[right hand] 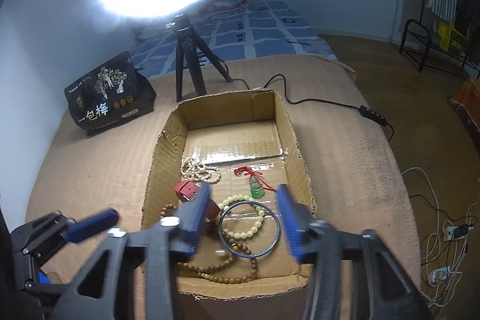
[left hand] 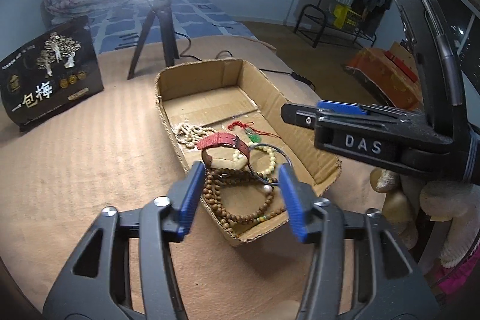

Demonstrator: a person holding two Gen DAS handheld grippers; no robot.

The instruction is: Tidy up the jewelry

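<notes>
Both the left gripper (left hand: pixel 240 197) and right gripper (right hand: pixel 244 218) stand apart, empty, above the open cardboard box (right hand: pixel 163 155). The thin metal bangle (right hand: pixel 249 228) looks rigid and slippery: pinch across its rim.

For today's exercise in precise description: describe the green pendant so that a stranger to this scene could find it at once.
Start at the open cardboard box on the tan blanket. On its floor, towards the right wall past the cream bead bracelet, lies the green pendant. It alone is translucent green and hangs on a knotted red cord; its neighbours are beads, a metal bangle and a red strap.
</notes>
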